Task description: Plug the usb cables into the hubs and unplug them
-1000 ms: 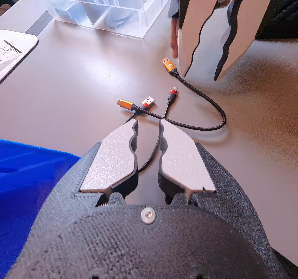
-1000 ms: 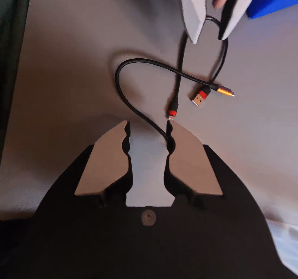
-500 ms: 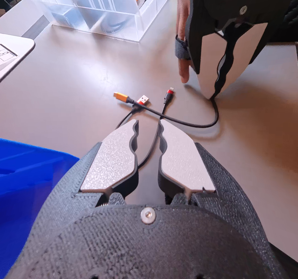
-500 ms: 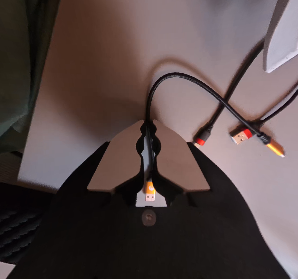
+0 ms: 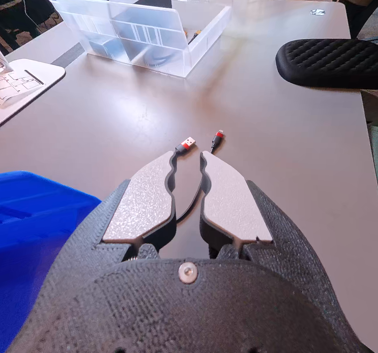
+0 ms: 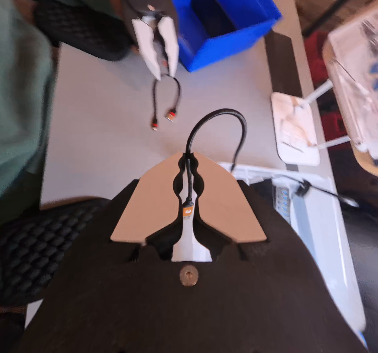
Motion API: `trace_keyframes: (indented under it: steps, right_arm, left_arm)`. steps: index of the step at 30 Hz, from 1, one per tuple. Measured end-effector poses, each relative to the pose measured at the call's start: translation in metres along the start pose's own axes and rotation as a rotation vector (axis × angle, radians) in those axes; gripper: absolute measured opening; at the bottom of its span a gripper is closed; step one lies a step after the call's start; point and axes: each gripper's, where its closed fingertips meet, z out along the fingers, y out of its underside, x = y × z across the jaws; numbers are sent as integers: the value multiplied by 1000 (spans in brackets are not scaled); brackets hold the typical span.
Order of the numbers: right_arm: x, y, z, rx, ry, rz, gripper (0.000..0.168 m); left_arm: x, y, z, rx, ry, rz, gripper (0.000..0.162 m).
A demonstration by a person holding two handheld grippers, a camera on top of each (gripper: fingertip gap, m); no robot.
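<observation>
So far nothing looks plugged in: the right gripper (image 6: 188, 155) is clamped on the orange-plug cable (image 6: 216, 116) above the desk (image 5: 266, 138), while the left gripper (image 5: 187, 155), narrowly parted, straddles the red-plug cable (image 5: 186, 144) mid-desk.

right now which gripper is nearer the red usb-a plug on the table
Left. The left gripper has the red usb-a plug just beyond its fingertips; the right gripper is lifted away, shut on the orange-plug cable.

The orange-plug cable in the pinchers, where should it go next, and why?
Probably carry it on toward the clear divided box. The right gripper is shut on the orange-plug cable, lifted off the table, and its loose end already dangles over that box.
</observation>
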Motion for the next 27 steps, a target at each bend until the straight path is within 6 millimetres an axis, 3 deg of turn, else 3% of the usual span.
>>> trace_keyframes:
  steps: [3,7,8,10,13,15,18,22,25,27]
  right_arm:
    - [39,43,-8,-115,73,106,5]
    - [82,123,17,-291,190,232,5]
    - [89,137,23,-314,220,238,8]
    - [98,148,31,-292,268,262,18]
    - [101,130,37,-174,322,268,20]
    - [88,105,46,-74,292,267,20]
    - [41,70,80,-8,137,219,20]
    - [-24,37,131,15,-40,117,22]
    - [-54,17,156,54,-110,82,22]
    - [-64,8,167,72,-133,71,22]
  left_arm:
    - [1,5,3,-24,0,11,22]
    - [1,11,5,-53,8,12,24]
    - [1,13,6,-61,10,14,24]
    - [2,18,7,-85,19,16,25]
    - [5,25,10,-126,37,33,26]
    - [9,30,11,-153,53,50,26]
    - [12,40,12,-220,65,79,27]
    - [13,57,14,-323,53,136,26]
    - [12,58,13,-341,43,132,21]
    - [11,60,13,-360,40,139,5]
